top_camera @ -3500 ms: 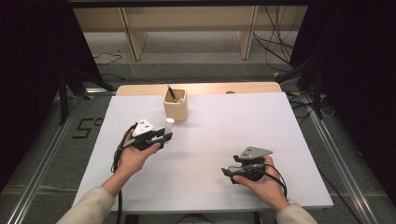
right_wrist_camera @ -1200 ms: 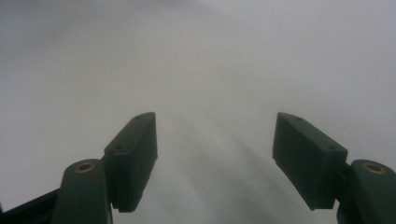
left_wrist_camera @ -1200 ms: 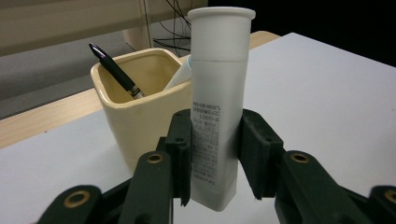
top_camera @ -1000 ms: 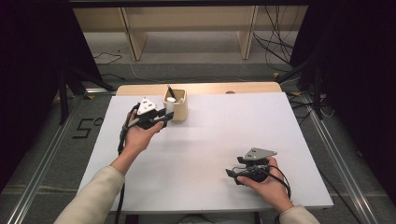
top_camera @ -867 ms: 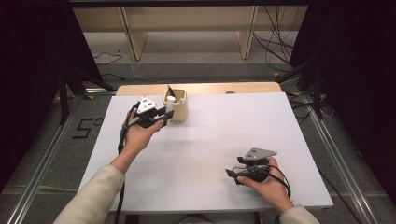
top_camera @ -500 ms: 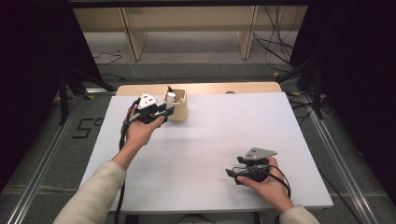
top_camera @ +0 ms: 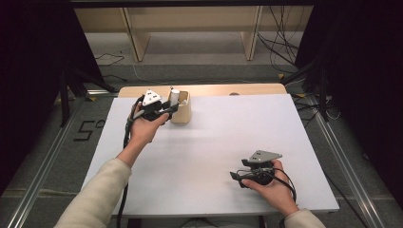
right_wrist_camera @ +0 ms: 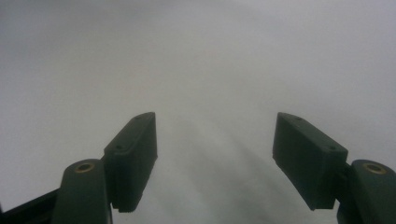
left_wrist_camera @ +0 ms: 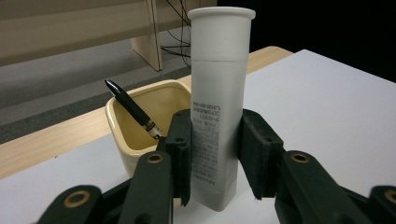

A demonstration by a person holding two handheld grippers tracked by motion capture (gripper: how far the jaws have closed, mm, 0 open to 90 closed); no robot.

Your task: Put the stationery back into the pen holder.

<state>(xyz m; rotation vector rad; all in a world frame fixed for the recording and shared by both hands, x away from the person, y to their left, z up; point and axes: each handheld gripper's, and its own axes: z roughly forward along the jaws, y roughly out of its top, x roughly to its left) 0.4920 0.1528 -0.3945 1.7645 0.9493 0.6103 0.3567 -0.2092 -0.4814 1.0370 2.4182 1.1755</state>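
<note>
Moved since the earliest frame: left hand-held gripper point(top_camera: 167, 109), from mid-bench on the person's left side up to the cream cup point(top_camera: 182, 107) at the far edge; over the final second it crept only slightly closer. Right hand-held gripper point(top_camera: 236, 175) unchanged in place throughout.

Item 1. White tube point(left_wrist_camera: 219, 112), plastic, flanged cap uppermost, small print down its flat lower body. Held upright between the pads of the left hand-held gripper, which press on both sides of the lower half. Grip low on the body leaves the cap end free; the upright carry appears suited to lowering it base-first into the cup. In the high view its cap sits at the cup's near-left rim, at or just over the opening; whether its base has cleared the rim cannot be told.

Item 2. Cream cup, squarish, open-topped, standing on the white bench point(top_camera: 228, 137) near the far edge. Serves as holder.

Item 3. Black pen point(left_wrist_camera: 133, 108), leaning inside the cup against its wall, tip end raised above the rim. Occupies the near corner in the left gripper view, so the tube likely needs the free side.

Item 4. Right hand-held gripper, jaws standing wide apart with nothing between them, resting low over bare bench at the near right; judged idle, kept clear of the work.
</note>
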